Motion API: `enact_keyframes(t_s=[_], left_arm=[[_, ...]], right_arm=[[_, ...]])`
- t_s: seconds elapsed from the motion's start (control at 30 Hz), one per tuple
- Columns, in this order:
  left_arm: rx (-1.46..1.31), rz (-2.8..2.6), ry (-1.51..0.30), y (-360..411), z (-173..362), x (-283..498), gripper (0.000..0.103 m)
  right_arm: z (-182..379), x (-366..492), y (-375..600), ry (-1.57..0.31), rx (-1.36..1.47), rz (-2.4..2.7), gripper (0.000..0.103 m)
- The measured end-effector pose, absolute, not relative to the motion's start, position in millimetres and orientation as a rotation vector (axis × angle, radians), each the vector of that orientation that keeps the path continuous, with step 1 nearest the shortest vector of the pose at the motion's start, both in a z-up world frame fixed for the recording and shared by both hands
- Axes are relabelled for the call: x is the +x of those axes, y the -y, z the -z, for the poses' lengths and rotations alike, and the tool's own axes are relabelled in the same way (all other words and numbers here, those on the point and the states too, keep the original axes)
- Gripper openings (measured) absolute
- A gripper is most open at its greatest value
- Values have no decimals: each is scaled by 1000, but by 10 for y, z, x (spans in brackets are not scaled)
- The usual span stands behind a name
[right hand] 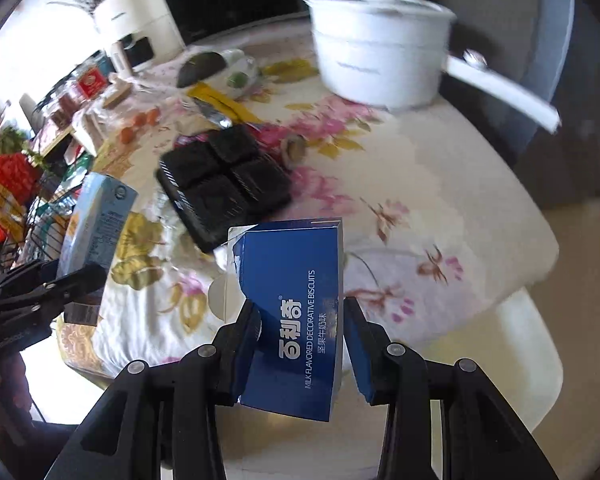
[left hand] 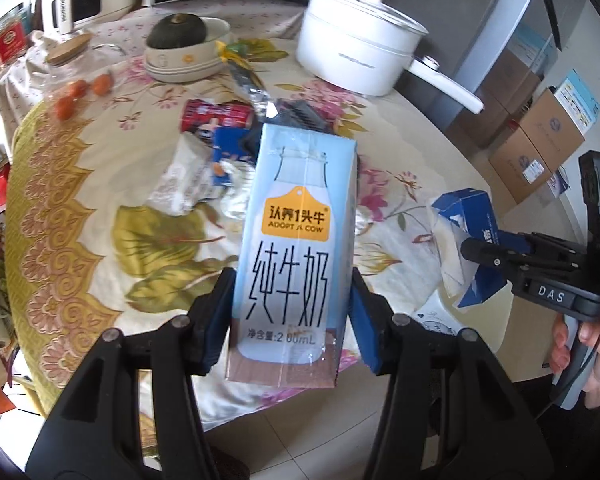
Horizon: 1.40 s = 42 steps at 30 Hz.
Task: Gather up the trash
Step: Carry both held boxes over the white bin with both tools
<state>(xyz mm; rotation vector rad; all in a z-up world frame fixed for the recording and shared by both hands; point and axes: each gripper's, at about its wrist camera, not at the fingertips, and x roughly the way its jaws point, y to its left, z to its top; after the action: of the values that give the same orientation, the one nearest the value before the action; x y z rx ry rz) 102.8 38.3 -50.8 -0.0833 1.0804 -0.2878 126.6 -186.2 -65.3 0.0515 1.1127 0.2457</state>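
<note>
My left gripper [left hand: 294,312] is shut on a light blue milk carton [left hand: 296,240] and holds it upright above the table's near edge. The carton also shows at the left of the right wrist view [right hand: 100,220]. My right gripper [right hand: 302,340] is shut on a torn dark blue biscuit box [right hand: 296,304], lifted over the table's near edge. That box and gripper show at the right of the left wrist view [left hand: 470,232]. More trash lies mid-table: a red can [left hand: 216,116], crumpled wrappers [left hand: 188,176] and a black plastic tray [right hand: 224,180].
A round table with a floral cloth [left hand: 100,200] holds a white pot with a long handle [left hand: 360,48], a bowl with a dark squash [left hand: 180,48], a glass jar [left hand: 66,64] and small orange fruits [left hand: 84,92]. Cardboard boxes [left hand: 540,140] stand on the floor at the right.
</note>
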Motion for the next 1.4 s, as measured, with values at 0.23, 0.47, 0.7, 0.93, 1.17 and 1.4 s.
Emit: enact_keyframes(t_s=[0.23, 0.47, 0.7, 0.93, 1.17, 1.4], left_arm=[[-36, 380, -1091, 179, 554, 1003, 56], [15, 473, -1103, 826, 664, 952, 56], [84, 570, -1132, 1560, 877, 902, 56], [134, 642, -1152, 2156, 1141, 887, 56], [177, 719, -1127, 2522, 1264, 882, 70], [242, 620, -1080, 2483, 1223, 897, 96]], right_arm=[[686, 1110, 2417, -1123, 106, -203, 43], [730, 888, 3019, -1127, 144, -122, 43], [906, 688, 3719, -1155, 183, 9, 44], [1073, 577, 4228, -1190, 228, 102, 44], [1107, 499, 4414, -1204, 253, 138, 45], [1102, 472, 4459, -1197, 264, 143, 46]])
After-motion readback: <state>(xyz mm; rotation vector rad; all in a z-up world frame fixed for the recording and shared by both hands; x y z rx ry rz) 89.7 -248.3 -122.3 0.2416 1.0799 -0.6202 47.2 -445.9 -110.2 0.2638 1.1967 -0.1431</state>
